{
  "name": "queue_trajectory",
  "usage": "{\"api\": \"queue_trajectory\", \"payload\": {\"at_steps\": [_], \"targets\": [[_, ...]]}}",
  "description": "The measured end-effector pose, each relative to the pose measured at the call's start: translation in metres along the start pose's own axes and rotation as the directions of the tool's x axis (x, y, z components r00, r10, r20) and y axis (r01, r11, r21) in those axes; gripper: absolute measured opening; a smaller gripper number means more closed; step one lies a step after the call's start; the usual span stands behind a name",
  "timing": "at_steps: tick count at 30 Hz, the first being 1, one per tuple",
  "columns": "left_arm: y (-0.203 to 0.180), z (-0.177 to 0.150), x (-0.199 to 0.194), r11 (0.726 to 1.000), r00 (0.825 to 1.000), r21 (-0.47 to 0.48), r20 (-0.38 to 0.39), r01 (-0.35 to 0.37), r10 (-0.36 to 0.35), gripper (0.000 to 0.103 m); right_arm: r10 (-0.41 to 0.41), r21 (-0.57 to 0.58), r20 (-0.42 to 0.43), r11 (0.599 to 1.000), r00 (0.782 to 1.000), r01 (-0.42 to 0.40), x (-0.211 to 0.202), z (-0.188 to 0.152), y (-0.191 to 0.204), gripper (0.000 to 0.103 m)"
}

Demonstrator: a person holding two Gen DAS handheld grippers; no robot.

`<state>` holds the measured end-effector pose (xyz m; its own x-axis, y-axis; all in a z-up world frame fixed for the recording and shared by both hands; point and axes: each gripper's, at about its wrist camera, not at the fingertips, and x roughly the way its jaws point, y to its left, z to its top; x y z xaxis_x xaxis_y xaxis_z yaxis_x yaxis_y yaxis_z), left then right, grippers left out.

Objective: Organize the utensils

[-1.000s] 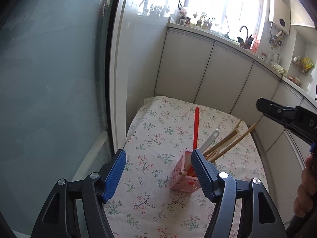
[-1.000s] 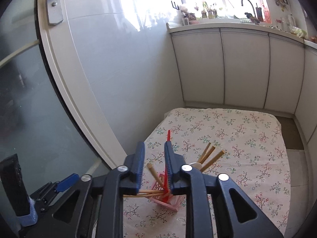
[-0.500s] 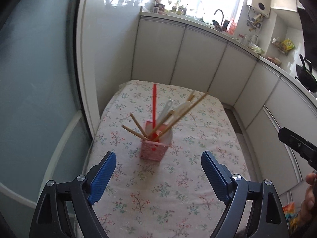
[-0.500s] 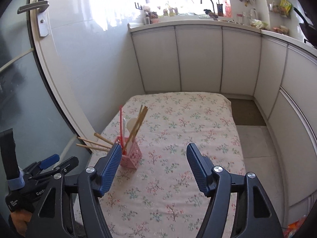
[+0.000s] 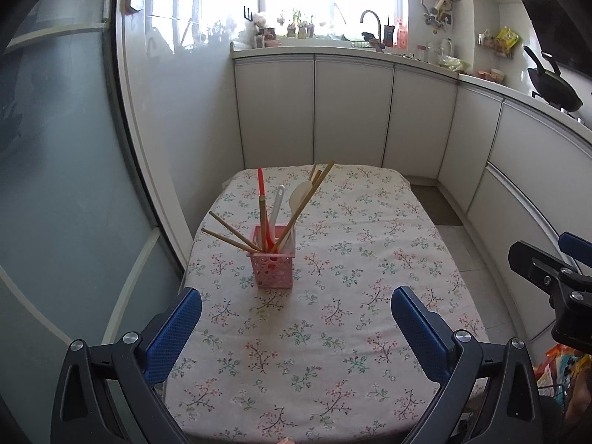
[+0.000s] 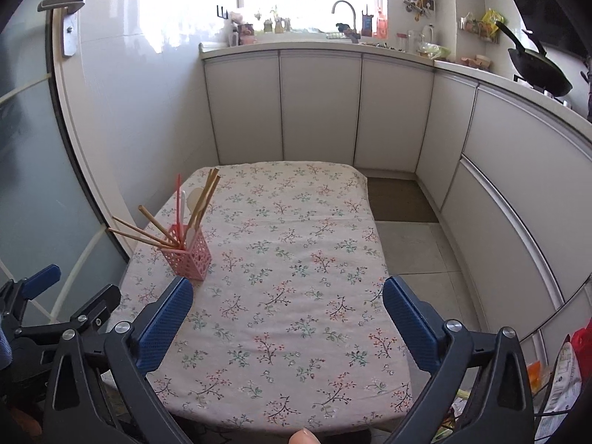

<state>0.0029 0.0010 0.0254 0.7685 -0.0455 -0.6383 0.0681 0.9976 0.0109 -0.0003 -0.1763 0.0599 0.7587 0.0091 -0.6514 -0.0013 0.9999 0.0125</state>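
Observation:
A pink perforated utensil holder [image 5: 273,265] [image 6: 188,251] stands upright on the floral tablecloth [image 5: 333,325] [image 6: 296,277], left of the table's middle. In it lean several wooden chopsticks [image 5: 236,238] [image 6: 144,233], a red-handled utensil [image 5: 261,185] and white utensils [image 5: 299,196]. My left gripper [image 5: 296,312] hovers over the near end of the table, well back from the holder, its jaws still opening with nothing between them. My right gripper [image 6: 288,301] hangs over the near middle of the table, to the right of the holder, jaws likewise opening and empty.
White cabinets [image 5: 351,118] run behind and to the right of the table, with a sink and tap [image 5: 370,18] on the counter. A frosted glass door [image 5: 55,185] stands at the left. A black wok [image 6: 536,70] sits at the far right. Tiled floor [image 6: 414,251] lies right of the table.
Both grippers have drawn back from the holder and opened wide. The right gripper let go of the chopsticks, which now lean in the holder. Both views have swung to face the table squarely.

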Motion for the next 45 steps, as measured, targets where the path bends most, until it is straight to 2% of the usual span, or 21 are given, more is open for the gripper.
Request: {"api": "queue_trajectory", "payload": {"at_steps": [9, 45], "targets": [[0.0001, 0.0024, 0.0011, 1.0, 1.0, -0.005, 0.009, 0.0, 0.0, 0.103, 0.0, 0.001, -0.025, 1.0, 1.0, 0.0, 0.007, -0.0016, 0.0014, 0.103], [0.0009, 0.0055, 0.0003, 1.0, 0.999, -0.009, 0.026, -0.019, 0.019, 0.103, -0.004, 0.0, -0.019, 1.0, 1.0, 0.004, 0.0064, 0.0008, 0.0058, 0.103]]}}
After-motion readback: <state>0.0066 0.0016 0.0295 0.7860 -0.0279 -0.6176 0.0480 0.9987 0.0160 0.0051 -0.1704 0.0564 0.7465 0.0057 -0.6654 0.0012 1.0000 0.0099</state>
